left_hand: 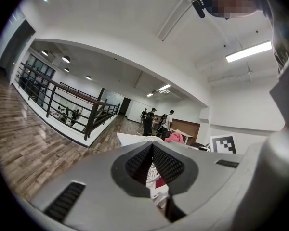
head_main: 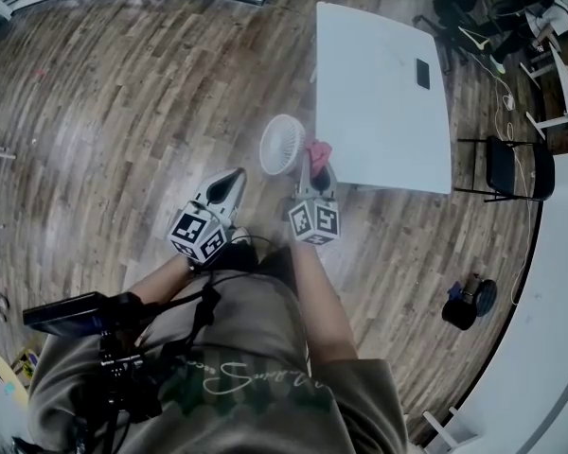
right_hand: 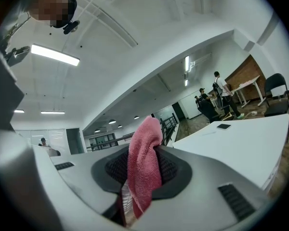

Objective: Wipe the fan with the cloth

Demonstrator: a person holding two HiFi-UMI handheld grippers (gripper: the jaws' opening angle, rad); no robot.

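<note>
Two grippers: the left gripper [head_main: 234, 178] and the right gripper [head_main: 319, 168] are held side by side in front of the person, one marker-covered cube on each.
Left gripper fingers: the jaws are pressed together with nothing pinched between them, as seen in the left gripper view [left_hand: 152, 147].
Right gripper fingers: the jaws are clamped on the cloth, which is seen standing up out of them in the right gripper view [right_hand: 144, 150].
One cloth: a pink towelling cloth [right_hand: 143, 172] is gripped by its middle, and its free end [head_main: 319, 149] is seen just beside the fan's right edge; contact cannot be told.
One fan: a white round fan [head_main: 282, 145] is placed just ahead of the grippers, between their tips, at the near left corner of the table; its grille [left_hand: 156, 170] is glimpsed past the closed left jaws.
One table: a white table [head_main: 383, 112] is set to the right of the fan, with one dark phone [head_main: 422, 73] laid on it.
One chair: a black chair [head_main: 513, 168] is set beyond the table's right edge.
Floor: wooden planks [head_main: 123, 112] are seen all round, with one dark object [head_main: 469, 303] on them at the right.
People: a small group [left_hand: 154, 121] is seen far off by a desk.
Railing: one dark railing [left_hand: 62, 105] is seen along the left.
</note>
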